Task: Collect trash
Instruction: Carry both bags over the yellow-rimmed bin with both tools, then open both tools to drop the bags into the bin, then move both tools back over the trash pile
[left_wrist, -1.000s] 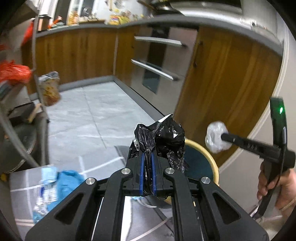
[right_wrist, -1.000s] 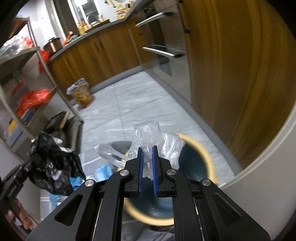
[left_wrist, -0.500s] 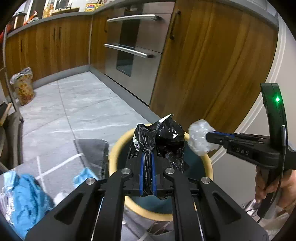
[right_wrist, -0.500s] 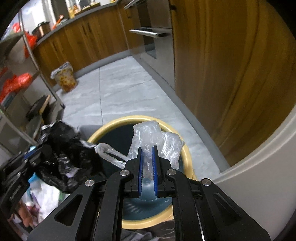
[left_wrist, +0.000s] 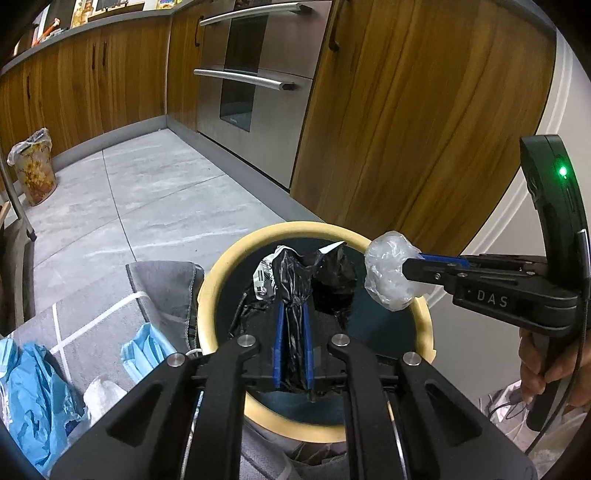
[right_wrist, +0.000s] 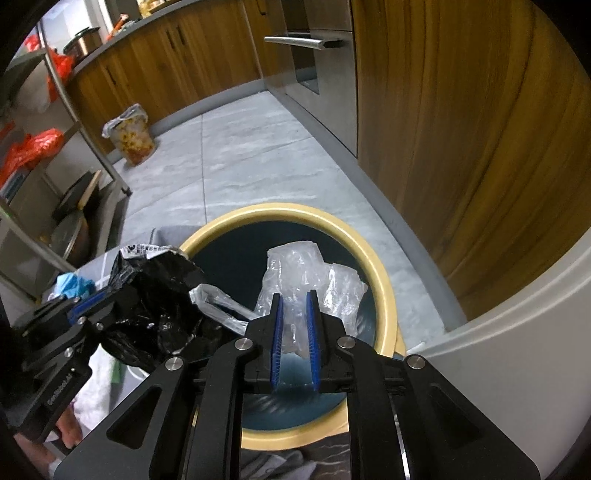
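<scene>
Both tools hang over the bin (left_wrist: 314, 230), the round one with the cream rim and dark inside, low in the centre of both frames. The left tool (left_wrist: 292, 325) is clamped on a crumpled black plastic bag (left_wrist: 306, 280), blue pads squeezing its bunched neck. The right tool (right_wrist: 294, 325) is closed on a wad of clear plastic (right_wrist: 306, 280); seen from the left wrist view, that wad sits as a pale ball (left_wrist: 389, 275) at the right edge of the rim.

Risks now. The clear wad hangs right over the rim on that side, so a release from there could bounce it off the edge onto the floor. A loose clear strip (right_wrist: 221, 308) trails left toward the black bag; if it is caught on it, one piece could drag the other out of line, though whether the two touch is hard to tell through the fisheye. The black bag is light and could cling to the pads when they part.

The black bag's long axis runs along the fingers, neck pinched, crumpled bulk pointing forward over the bin's dark mouth. The clear wad likewise stands up out of its pads, pointing away from the camera.

Blue plastic (left_wrist: 33, 398) lies on the floor at lower left, more to collect, I'd judge.
</scene>
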